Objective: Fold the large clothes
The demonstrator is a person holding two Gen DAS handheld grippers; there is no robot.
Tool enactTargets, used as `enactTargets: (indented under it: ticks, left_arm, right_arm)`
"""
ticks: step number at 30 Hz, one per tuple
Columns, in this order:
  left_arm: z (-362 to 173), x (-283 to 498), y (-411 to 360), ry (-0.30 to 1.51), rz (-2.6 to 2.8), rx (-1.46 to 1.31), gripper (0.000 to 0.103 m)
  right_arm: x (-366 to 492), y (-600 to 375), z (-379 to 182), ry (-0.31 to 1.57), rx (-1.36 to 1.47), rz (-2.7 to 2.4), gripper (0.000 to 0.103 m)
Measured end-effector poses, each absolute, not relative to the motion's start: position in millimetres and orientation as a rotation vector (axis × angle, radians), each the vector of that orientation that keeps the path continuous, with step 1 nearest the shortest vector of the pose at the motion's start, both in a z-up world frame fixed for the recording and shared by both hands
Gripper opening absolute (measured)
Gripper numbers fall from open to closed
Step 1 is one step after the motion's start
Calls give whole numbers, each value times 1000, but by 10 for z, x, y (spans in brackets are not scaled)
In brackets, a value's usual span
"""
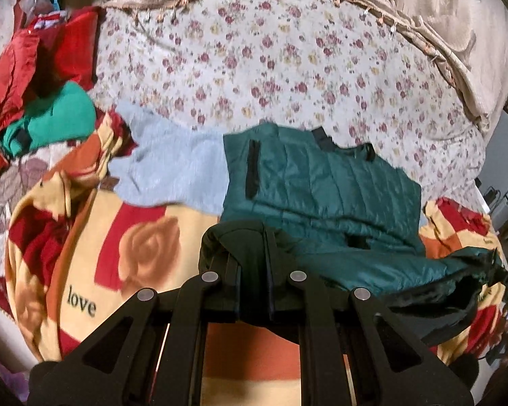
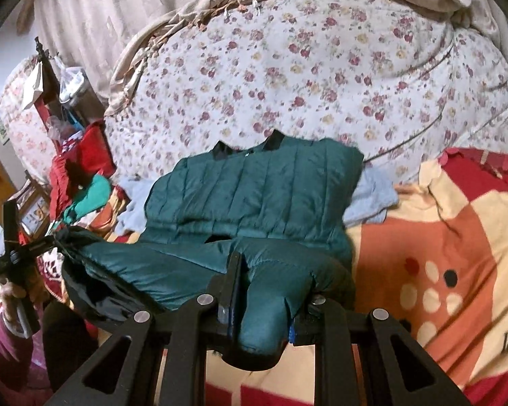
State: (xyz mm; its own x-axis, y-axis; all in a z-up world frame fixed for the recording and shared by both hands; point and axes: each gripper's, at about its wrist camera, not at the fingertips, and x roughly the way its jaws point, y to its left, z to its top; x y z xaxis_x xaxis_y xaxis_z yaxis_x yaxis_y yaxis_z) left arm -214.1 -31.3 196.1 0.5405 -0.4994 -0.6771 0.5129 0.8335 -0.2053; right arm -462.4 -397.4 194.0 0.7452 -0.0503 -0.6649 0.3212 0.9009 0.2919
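Both grippers pinch the same green vest [image 1: 321, 182] at its near hem. The left gripper [image 1: 254, 253] has its fingers pressed together on a dark fold at the vest's left corner, and the right gripper [image 2: 264, 291] clamps a thick roll of the green cloth, which bulges out between the fingers toward the camera. The vest lies just in front of both grippers, on a blanket [image 1: 145, 237], with its collar end pointing away toward a floral quilt [image 1: 254, 50]. The near edge hangs lifted between the two grips and shows a black lining on the underside.

In the right wrist view the left gripper [image 2: 34, 247] appears small at the left border, with a hand [image 2: 15, 292] on its handle; the hand is blurred and partly cut by the frame. A grey garment [image 1: 172, 165] is half covered by the vest, so its full shape cannot be told. A red and green heap of clothes [image 1: 44, 94] at the left is hard to make out.

The vest is shiny, quilted in straight vertical channels, with black trim at the shoulders and a black pocket slit. The blanket is fuzzy, with big rose shapes in red, orange and cream and the printed word "love". The quilt is pale with small purple flowers.
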Motion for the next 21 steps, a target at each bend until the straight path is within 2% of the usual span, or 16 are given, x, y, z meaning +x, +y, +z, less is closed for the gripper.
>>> enactTargets:
  ticks: [21]
  left_arm:
    - [2140, -1480, -1014, 713, -527, 48, 10]
  right_arm:
    - [-3853, -4506, 1995, 699, 337, -329, 19]
